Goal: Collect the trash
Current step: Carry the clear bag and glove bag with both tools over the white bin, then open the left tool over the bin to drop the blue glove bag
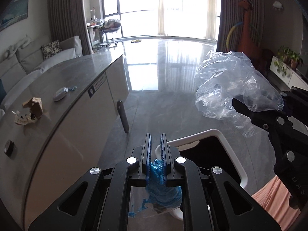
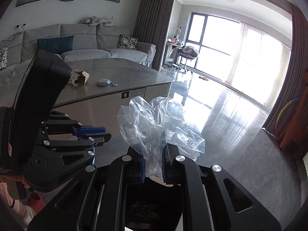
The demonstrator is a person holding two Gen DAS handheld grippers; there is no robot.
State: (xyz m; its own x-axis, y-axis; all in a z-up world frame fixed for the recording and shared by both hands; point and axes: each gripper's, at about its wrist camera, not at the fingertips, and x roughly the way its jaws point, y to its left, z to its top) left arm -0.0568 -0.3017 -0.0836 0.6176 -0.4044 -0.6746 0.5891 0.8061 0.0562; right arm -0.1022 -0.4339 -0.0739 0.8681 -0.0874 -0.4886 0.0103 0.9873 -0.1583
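Observation:
My left gripper [image 1: 156, 140] is shut on a crumpled blue plastic bag [image 1: 163, 190] that hangs below the fingers, above a white-rimmed trash bin [image 1: 227, 138] with a dark opening. My right gripper [image 2: 153, 159] is shut on a clear crumpled plastic bag [image 2: 161, 125] and holds it over the bin's dark inside [image 2: 152, 202]. The clear bag [image 1: 221, 82] and the right gripper [image 1: 236, 104] also show in the left wrist view. The left gripper [image 2: 107, 132] shows at left in the right wrist view. Crumpled brown paper trash [image 1: 32, 107] [image 2: 81, 77] lies on the grey table.
The grey stone table [image 1: 57, 73] also bears a white oval device with a keyring [image 1: 60, 94] [image 2: 103, 81]. A grey sofa [image 2: 86, 38] stands behind it. Glossy floor [image 1: 163, 67] runs to the windows. An orange giraffe toy [image 1: 248, 28] and a plant [image 1: 286, 59] stand at right.

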